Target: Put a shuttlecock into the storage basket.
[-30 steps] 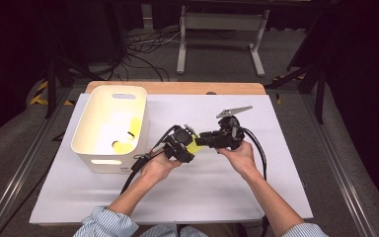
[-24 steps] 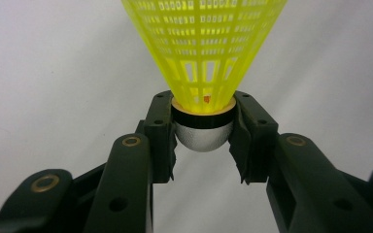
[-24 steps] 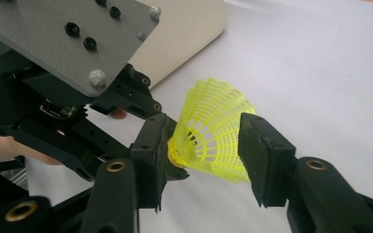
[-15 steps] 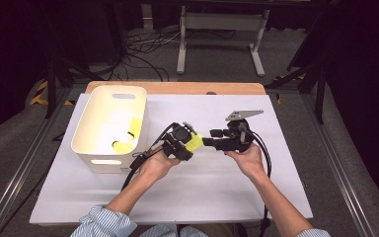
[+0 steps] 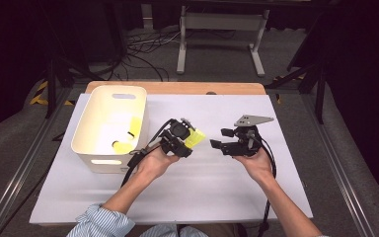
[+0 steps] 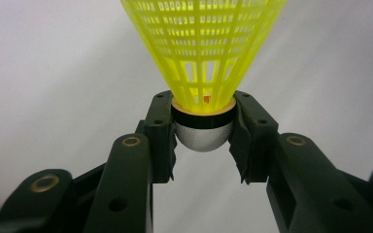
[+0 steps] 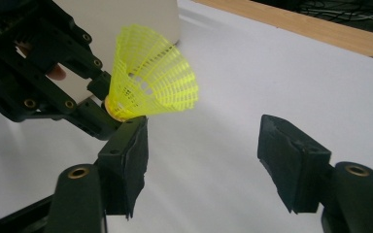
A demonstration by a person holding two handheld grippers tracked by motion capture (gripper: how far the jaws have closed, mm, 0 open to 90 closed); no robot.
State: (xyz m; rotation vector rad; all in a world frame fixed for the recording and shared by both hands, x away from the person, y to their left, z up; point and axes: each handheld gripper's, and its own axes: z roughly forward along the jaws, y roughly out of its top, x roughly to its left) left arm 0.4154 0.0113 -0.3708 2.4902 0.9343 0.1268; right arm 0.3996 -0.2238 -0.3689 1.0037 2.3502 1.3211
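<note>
Dark surroundings with cables and a metal stand on the floor frame the white-covered table [image 5: 227,192], whose wooden edge shows at the far side. On its left portion stands a cream bin [image 5: 86,148] with handle slots, holding at least two more yellow pieces that look like shuttlecocks. Just right of the bin, the left gripper [image 5: 186,139] is clamped on the rounded silver-and-black base of a yellow shuttlecock [image 6: 204,73], held clear above the table with the skirt pointing toward the other hand. The left gripper view confirms both pads seated on the base, one at each side, below the skirt. The right gripper [image 5: 217,143] stands apart to the right, its jaws wide and empty; they have just been opening, and nothing lies between them, though the skirt sits near one jaw in the right gripper view. Assessment: the shuttlecock is very light, so weight poses no difficulty. Its mesh skirt is thin, springy plastic and would likely buckle or deform under pinch. The base is the firm part but smooth and domed, hence liable to slip. Recommended hold: across the base, as at present.
</note>
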